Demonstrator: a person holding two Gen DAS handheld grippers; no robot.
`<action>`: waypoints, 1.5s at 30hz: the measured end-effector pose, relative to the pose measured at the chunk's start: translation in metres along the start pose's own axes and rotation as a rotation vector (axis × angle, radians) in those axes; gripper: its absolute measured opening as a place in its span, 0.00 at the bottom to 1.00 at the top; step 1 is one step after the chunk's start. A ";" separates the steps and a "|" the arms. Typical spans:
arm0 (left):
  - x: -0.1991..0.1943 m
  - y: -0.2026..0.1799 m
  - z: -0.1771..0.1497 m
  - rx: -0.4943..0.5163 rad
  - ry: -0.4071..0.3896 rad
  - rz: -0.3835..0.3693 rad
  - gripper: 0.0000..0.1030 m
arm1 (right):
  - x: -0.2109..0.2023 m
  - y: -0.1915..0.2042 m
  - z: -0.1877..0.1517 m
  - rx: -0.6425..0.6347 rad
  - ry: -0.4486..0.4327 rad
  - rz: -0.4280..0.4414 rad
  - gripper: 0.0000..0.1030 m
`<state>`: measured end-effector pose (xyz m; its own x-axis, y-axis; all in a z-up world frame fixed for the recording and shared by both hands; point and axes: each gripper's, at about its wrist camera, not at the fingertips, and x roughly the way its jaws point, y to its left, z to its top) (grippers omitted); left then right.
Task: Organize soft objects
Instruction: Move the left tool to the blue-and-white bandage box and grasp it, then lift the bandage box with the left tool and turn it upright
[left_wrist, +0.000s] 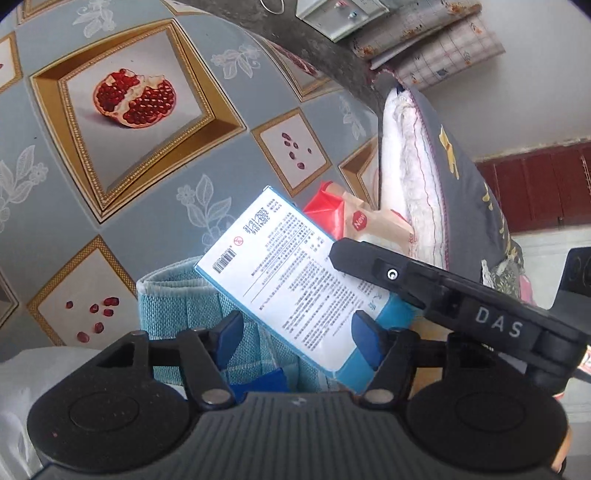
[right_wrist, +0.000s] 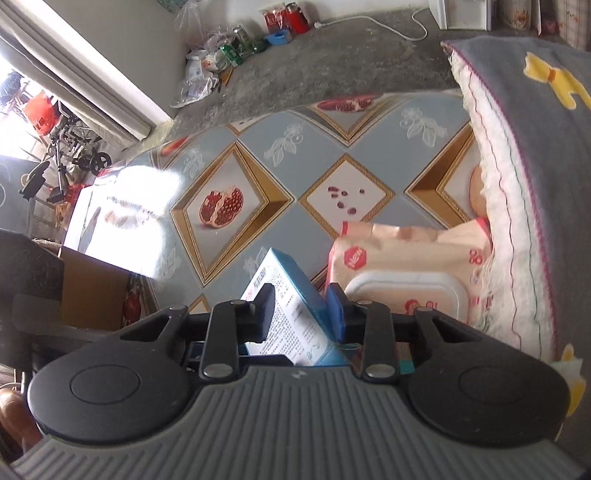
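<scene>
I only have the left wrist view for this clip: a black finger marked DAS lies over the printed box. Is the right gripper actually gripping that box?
Observer: It looks so. In the right wrist view the right gripper pinches the box across its thin blue sides.
Operator: What's the peach pack behind it?
Observer: A wipes pack with a white flip lid, closed, beside the pillow.
Operator: Anything beyond the table?
Observer: Bags and cans piled on the floor.
</scene>
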<state>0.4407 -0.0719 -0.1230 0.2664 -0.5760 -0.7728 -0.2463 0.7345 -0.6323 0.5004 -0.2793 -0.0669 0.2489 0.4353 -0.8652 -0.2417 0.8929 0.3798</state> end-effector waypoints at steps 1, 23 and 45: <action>0.002 0.001 0.000 0.000 0.002 -0.004 0.68 | 0.000 0.000 0.000 -0.005 0.003 -0.007 0.28; -0.021 -0.006 0.003 -0.013 -0.087 -0.013 0.54 | -0.026 0.000 0.005 0.118 -0.010 0.071 0.28; -0.115 -0.051 -0.038 0.147 -0.283 -0.037 0.12 | -0.117 0.084 -0.020 0.044 -0.214 0.119 0.01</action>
<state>0.3868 -0.0568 -0.0044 0.5265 -0.4961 -0.6904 -0.0994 0.7706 -0.6295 0.4321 -0.2579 0.0595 0.4149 0.5478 -0.7265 -0.2411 0.8361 0.4927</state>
